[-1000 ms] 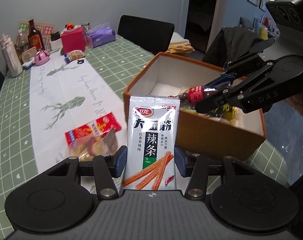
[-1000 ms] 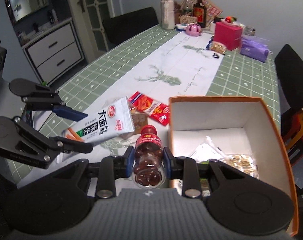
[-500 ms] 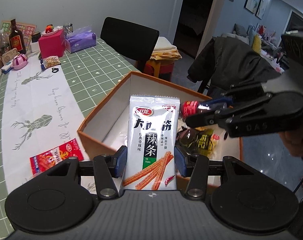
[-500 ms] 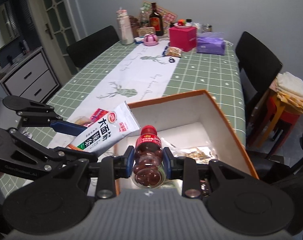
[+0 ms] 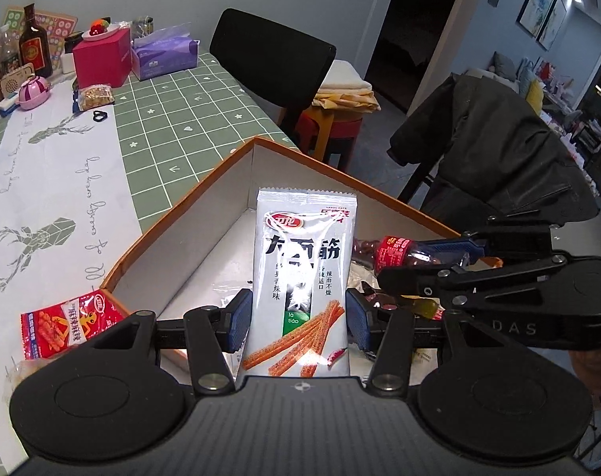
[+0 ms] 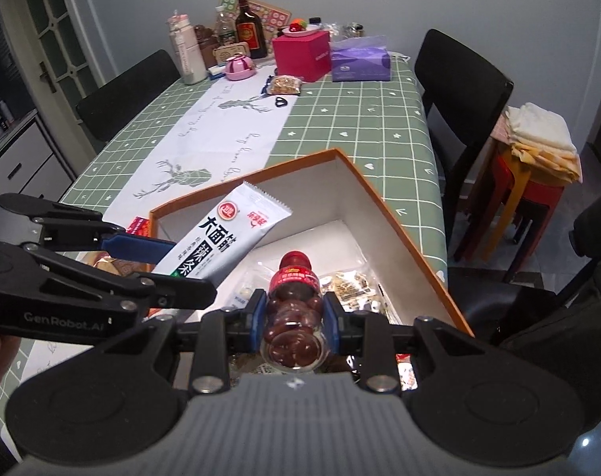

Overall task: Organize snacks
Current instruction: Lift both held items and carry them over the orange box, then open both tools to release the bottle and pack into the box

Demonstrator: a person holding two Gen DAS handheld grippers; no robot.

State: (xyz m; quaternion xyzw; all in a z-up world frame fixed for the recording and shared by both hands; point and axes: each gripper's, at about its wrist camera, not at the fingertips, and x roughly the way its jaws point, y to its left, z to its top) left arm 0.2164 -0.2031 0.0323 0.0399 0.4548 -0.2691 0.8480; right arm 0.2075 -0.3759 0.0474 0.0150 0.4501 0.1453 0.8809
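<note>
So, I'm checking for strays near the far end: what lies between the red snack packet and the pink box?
In the left wrist view, between the red snack packet and pink box: bare runner, then a small snack bag and black ring.

Counted: one orange-walled cardboard box point(image 6: 399, 230), one silver-white spicy-strip packet point(image 5: 304, 277), one red-capped clear plastic bottle point(image 6: 294, 301), one red snack packet point(image 5: 62, 327), two black tools.

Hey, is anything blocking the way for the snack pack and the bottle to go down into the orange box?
Nothing visible blocks them. The box is open-topped, and the pack in the left tool and the bottle in the right tool hang over it. A few packets lie on its floor, with bare floor beside them.
</note>
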